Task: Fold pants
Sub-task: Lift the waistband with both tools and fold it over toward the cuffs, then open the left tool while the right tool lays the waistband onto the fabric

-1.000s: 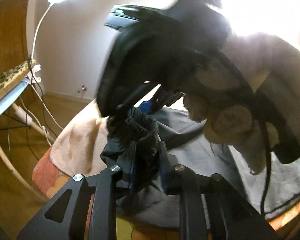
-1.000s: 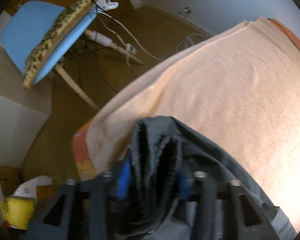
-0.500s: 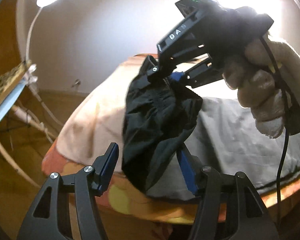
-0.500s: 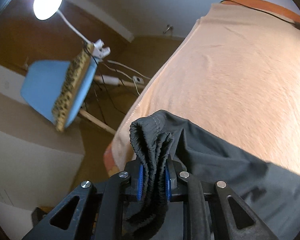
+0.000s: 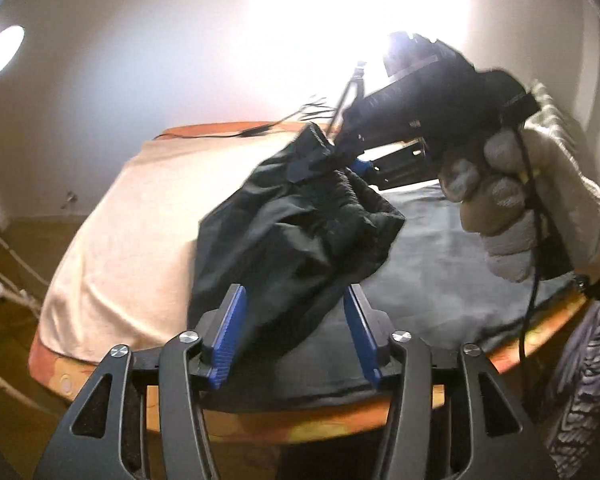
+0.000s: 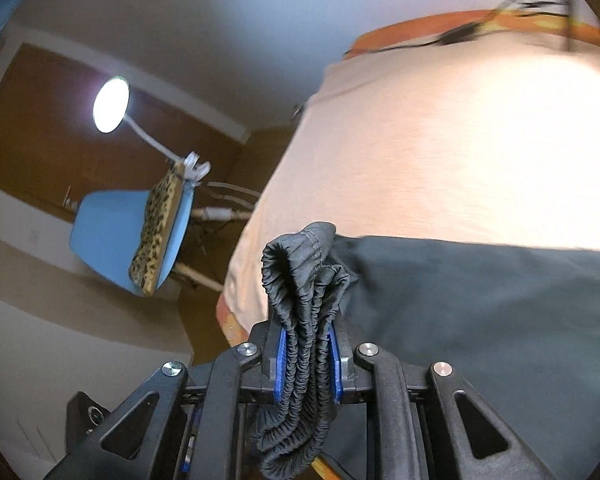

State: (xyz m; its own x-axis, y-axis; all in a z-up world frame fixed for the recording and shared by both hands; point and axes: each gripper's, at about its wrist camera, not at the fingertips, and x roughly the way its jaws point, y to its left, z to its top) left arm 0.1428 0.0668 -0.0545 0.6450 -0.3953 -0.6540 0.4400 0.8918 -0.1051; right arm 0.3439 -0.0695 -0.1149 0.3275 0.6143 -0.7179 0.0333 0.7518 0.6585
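Nearest in the left wrist view, the left gripper (image 5: 296, 330) has its blue-padded fingers (image 5: 229, 332) spread apart, with a hanging fold of the dark pants (image 5: 292, 236) between them, not pinched. Past that fold, the right gripper (image 5: 332, 160) is held raised and tilted by a gloved right hand (image 5: 532, 204), its fingers clamped on the gathered waistband (image 6: 300, 320). The rest of the pants lies on the peach blanket (image 5: 140, 232) beyond, which covers the desk (image 5: 300, 428).
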